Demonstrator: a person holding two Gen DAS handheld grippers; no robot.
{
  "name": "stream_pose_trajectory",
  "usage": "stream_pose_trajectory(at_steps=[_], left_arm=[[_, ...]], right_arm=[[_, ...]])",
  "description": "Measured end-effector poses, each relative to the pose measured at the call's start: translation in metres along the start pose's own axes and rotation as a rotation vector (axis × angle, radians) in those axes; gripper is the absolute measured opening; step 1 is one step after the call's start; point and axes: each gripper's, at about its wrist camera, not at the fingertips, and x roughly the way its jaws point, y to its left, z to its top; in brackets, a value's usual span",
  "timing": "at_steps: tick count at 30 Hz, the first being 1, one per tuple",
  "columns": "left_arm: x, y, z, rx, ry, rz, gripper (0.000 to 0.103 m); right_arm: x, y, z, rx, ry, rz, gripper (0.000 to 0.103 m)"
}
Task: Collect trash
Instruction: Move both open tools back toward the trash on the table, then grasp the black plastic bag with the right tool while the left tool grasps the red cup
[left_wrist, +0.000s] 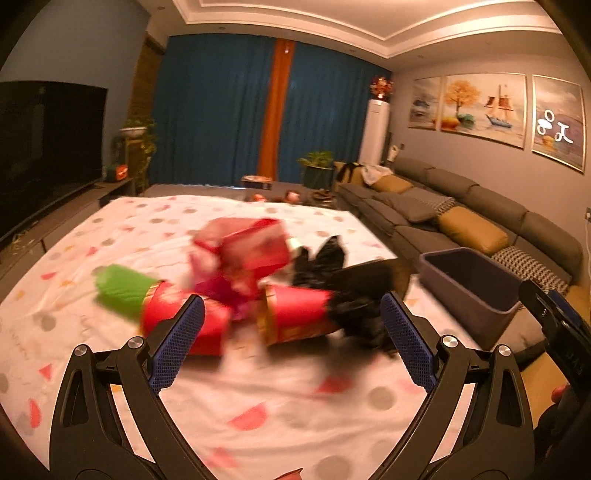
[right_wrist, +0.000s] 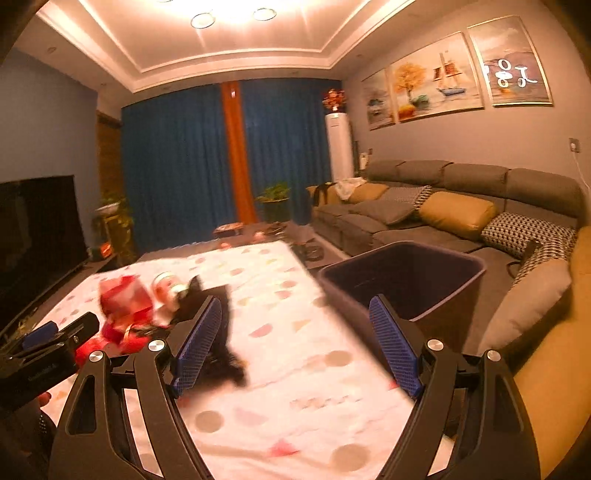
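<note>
Both the left gripper (left_wrist: 291, 328) and the right gripper (right_wrist: 295, 343) stand spread and empty, since the trash pile (left_wrist: 240, 280) lies on the spotted cloth (left_wrist: 258, 398), beside the waiting bin (right_wrist: 402, 280).

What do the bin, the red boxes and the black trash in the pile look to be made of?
Bin: looks like rigid plastic, matte dark grey, with smooth moulded walls and a rolled rim.
Red boxes: probably printed cardboard, with flat panels and folded edges; blur hides detail.
Black trash: likely thin plastic film, crumpled and slightly glossy; uncertain.
</note>
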Motion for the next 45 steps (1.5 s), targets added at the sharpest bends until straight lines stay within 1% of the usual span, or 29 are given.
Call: stream_pose_trajectory(at_steps=[7, 13, 17, 19, 22, 24, 25, 27, 28, 30, 32, 33, 36, 37, 39, 40, 44, 45], left_arm=[[-0.01, 0.054, -0.01, -0.029, 0.002, 0.068, 0.094], [-0.003, 0.09, -0.012, -0.049, 0.021, 0.094, 0.094], [0.009, 0.118, -0.013, -0.113, 0.062, 0.056, 0.094], [0.015, 0.126, -0.013, -0.132, 0.079, 0.037, 0.093], [0.028, 0.136, -0.013, -0.155, 0.121, 0.005, 0.087], [0.037, 0.14, -0.013, -0.158, 0.154, -0.036, 0.078], [0.041, 0.14, -0.014, -0.158, 0.165, -0.051, 0.076], [0.05, 0.14, -0.015, -0.157, 0.199, -0.098, 0.067], [0.052, 0.139, -0.016, -0.155, 0.209, -0.114, 0.064], [0.059, 0.136, -0.017, -0.149, 0.236, -0.152, 0.053], [0.062, 0.133, -0.019, -0.144, 0.259, -0.195, 0.047], [0.064, 0.131, -0.02, -0.14, 0.265, -0.206, 0.045], [0.065, 0.126, -0.021, -0.123, 0.28, -0.236, 0.028], [0.065, 0.124, -0.022, -0.116, 0.284, -0.244, 0.026], [0.065, 0.119, -0.023, -0.101, 0.292, -0.256, 0.017], [0.064, 0.117, -0.023, -0.092, 0.294, -0.26, 0.016], [0.057, 0.103, -0.024, -0.069, 0.278, -0.28, 0.002], [0.054, 0.101, -0.024, -0.067, 0.27, -0.278, 0.002]], right_arm=[[0.007, 0.046, -0.011, -0.042, 0.03, 0.062, 0.08], [0.02, 0.075, -0.023, -0.08, 0.062, 0.098, 0.08], [0.028, 0.088, -0.027, -0.095, 0.079, 0.113, 0.08], [0.032, 0.093, -0.028, -0.1, 0.085, 0.115, 0.08], [0.036, 0.096, -0.029, -0.105, 0.093, 0.118, 0.08], [0.039, 0.098, -0.03, -0.112, 0.099, 0.118, 0.08], [0.041, 0.099, -0.029, -0.115, 0.102, 0.118, 0.08], [0.044, 0.101, -0.029, -0.122, 0.109, 0.12, 0.08], [0.046, 0.103, -0.03, -0.13, 0.113, 0.119, 0.08], [0.05, 0.104, -0.031, -0.14, 0.12, 0.115, 0.08], [0.054, 0.105, -0.031, -0.146, 0.128, 0.114, 0.08], [0.056, 0.106, -0.032, -0.149, 0.132, 0.113, 0.08], [0.062, 0.107, -0.033, -0.157, 0.144, 0.11, 0.08], [0.063, 0.106, -0.033, -0.158, 0.147, 0.109, 0.08], [0.067, 0.107, -0.033, -0.162, 0.155, 0.108, 0.077], [0.069, 0.107, -0.034, -0.164, 0.16, 0.108, 0.077], [0.078, 0.106, -0.036, -0.169, 0.186, 0.105, 0.071], [0.081, 0.106, -0.036, -0.172, 0.194, 0.105, 0.069]])
